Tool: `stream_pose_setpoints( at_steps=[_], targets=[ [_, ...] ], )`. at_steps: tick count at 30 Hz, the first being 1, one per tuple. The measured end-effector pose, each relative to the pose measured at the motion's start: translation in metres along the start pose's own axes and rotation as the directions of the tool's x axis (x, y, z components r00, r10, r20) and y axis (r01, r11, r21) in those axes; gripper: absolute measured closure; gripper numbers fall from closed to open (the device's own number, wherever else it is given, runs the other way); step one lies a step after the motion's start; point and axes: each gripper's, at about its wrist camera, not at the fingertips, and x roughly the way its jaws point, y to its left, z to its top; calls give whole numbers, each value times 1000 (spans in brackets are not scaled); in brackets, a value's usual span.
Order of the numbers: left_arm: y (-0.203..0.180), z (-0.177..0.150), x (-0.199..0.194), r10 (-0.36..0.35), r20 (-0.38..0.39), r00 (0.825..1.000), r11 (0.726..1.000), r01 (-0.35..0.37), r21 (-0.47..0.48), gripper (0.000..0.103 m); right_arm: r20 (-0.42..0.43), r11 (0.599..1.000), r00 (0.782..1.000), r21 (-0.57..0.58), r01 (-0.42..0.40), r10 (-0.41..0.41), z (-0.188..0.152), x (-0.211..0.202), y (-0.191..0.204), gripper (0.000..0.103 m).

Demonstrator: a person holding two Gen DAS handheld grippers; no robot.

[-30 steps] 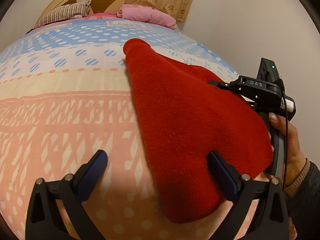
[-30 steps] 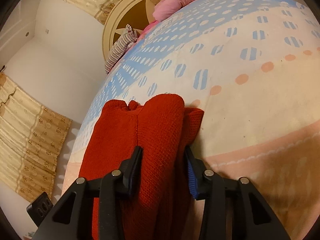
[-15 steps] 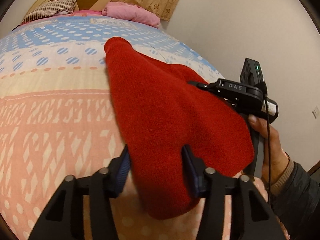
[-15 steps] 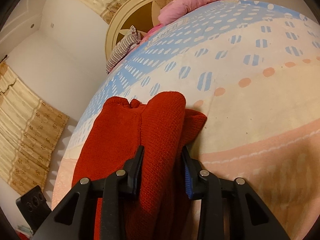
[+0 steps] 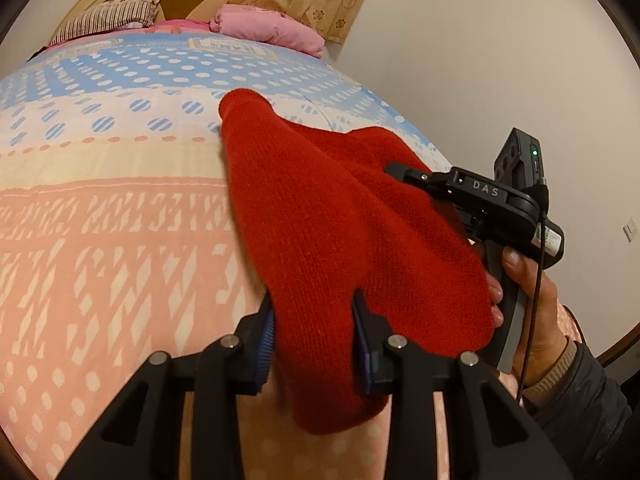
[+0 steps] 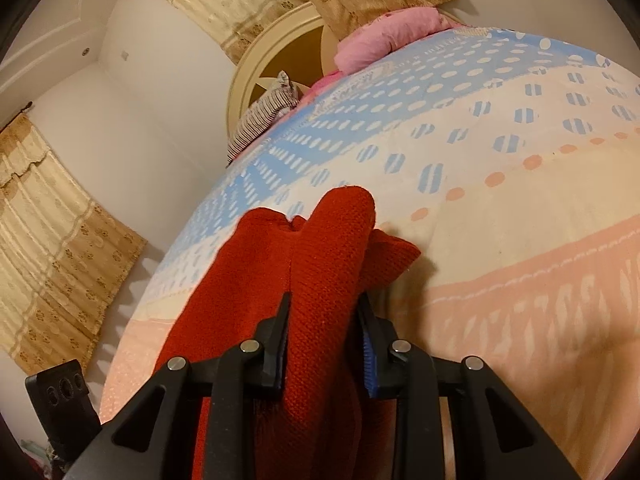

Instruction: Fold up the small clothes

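A small red knitted garment point(image 5: 320, 220) lies bunched on the patterned bedspread point(image 5: 100, 220). My left gripper point(image 5: 314, 344) has its jaws closing on the garment's near edge, and the pads press the knit from both sides. In the right wrist view the same red garment point(image 6: 320, 280) runs up between the jaws of my right gripper point(image 6: 324, 340), which are also closing and pinch a thick fold. The right gripper's body point(image 5: 492, 200) and the hand point(image 5: 532, 300) that holds it show at the right of the left wrist view, partly behind the cloth.
A striped pillow point(image 5: 108, 16) and a pink bundle point(image 5: 268, 28) lie at the head of the bed against a round headboard point(image 6: 276, 60). Beige curtains point(image 6: 52, 240) hang on the wall at the left of the right wrist view. A white wall point(image 5: 480, 60) borders the bed's right side.
The left jaws were wide apart beside the garment and have come together on its near edge. The right jaws have tightened on their fold, and the cloth has bunched and lifted a little.
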Motion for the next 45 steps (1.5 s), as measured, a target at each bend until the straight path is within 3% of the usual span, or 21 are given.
stream_pose_setpoints(
  at_steps=[23,45],
  targets=[
    [-5,-23,-60,2,53,999,999,-5,43,69,2,996,997,-41,-75,76,-45,-39,63,75],
    [17,-55,-125,56,142,988,998,-57,3,69,-41,980,984,-95,-174,171,-81,-32,136,75]
  ],
)
